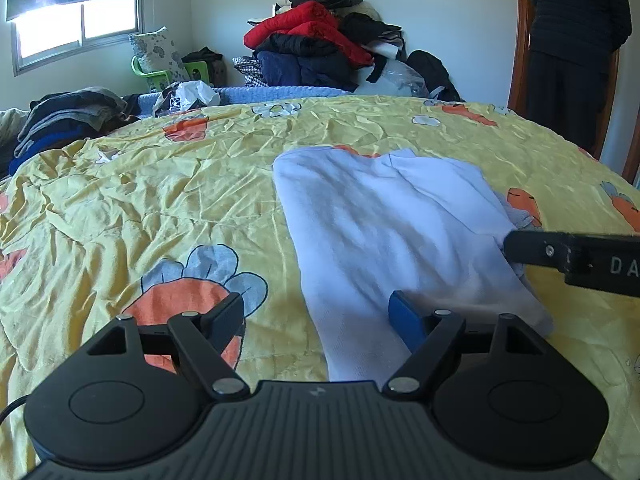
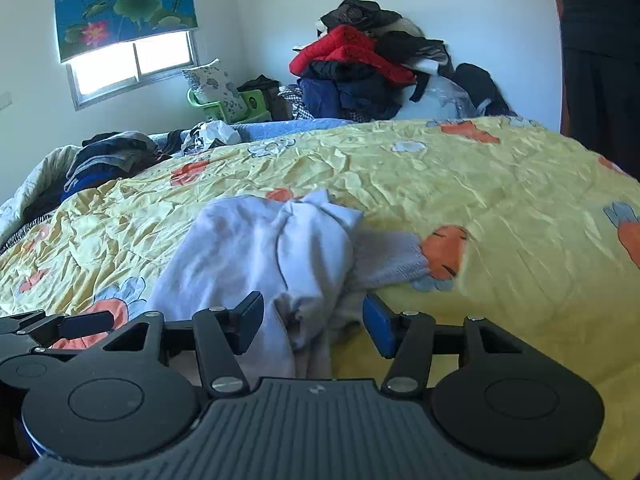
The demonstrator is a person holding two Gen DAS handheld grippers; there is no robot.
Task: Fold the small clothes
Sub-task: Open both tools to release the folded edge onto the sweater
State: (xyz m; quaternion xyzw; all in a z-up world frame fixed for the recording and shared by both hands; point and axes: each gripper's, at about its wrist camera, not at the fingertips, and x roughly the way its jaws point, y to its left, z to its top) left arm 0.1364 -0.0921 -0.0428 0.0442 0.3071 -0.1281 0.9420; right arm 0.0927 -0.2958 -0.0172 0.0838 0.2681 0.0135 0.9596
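Yellow quilt [image 1: 200,184] with orange-and-blue cartoon prints, crumpled, covering the whole bed – the landmark for everything below. Beyond its far edge, one tall heap of dark and red clothes [image 1: 320,36] against the wall; at its far left corner, one lower stack of folded dark garments [image 1: 68,116]. Off its far right corner, one person in dark clothing [image 1: 576,40], standing.

On the quilt, right of centre: one pale white garment [image 1: 376,232], partly folded, long axis running from the near edge of the quilt away toward the far wall, with one grey ribbed cuff [image 2: 390,258] poking out on its right side.

Two tools at the quilt's near edge. Left hand-held gripper [image 1: 316,320]: jaws spread wide, clamped on nothing, straddling the garment's near left border, so cloth lies straight ahead and a little right. Right hand-held gripper [image 2: 314,320]: jaws also apart, bunched near-right corner of the garment lying loose between them, pads not pressing it; seen from the left wrist view as a dark finger reaching in from the right at the garment's right edge.

Judged nearer – the right one, already over the rumpled corner; next move likely a pinch there and a fold across the long axis.
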